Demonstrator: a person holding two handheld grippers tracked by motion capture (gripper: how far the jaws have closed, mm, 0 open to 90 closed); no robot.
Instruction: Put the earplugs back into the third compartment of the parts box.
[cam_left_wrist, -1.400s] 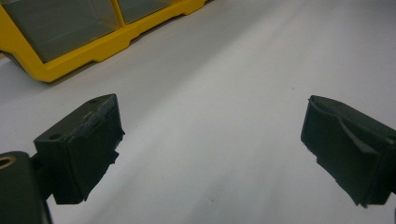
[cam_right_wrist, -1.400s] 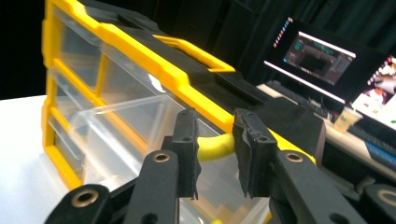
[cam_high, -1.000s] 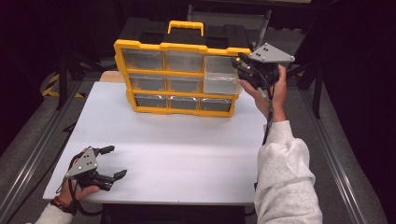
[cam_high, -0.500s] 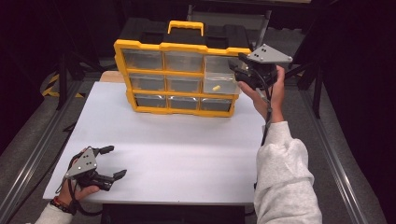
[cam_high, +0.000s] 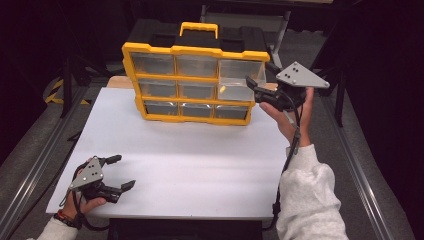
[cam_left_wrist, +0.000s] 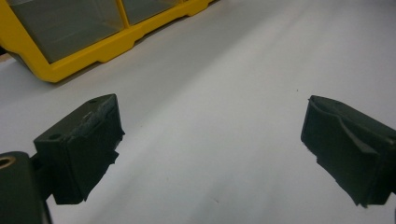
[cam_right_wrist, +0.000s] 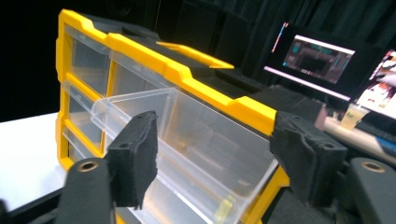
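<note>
While cut off by the right gripper's (cam_high: 256, 89) just-opened, empty jaws, drawer (cam_right_wrist: 196, 135) juts from organizer (cam_high: 150, 50); left gripper (cam_high: 117, 172) spread on white table (cam_high: 200, 160); dark room behind.

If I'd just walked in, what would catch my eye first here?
Probably the bright yellow drawer cabinet at the far edge of the white table, its top-right clear drawer pulled out. The right tongs sit beside that drawer, jaws just opened; the left tongs rest open near the front corner.
</note>
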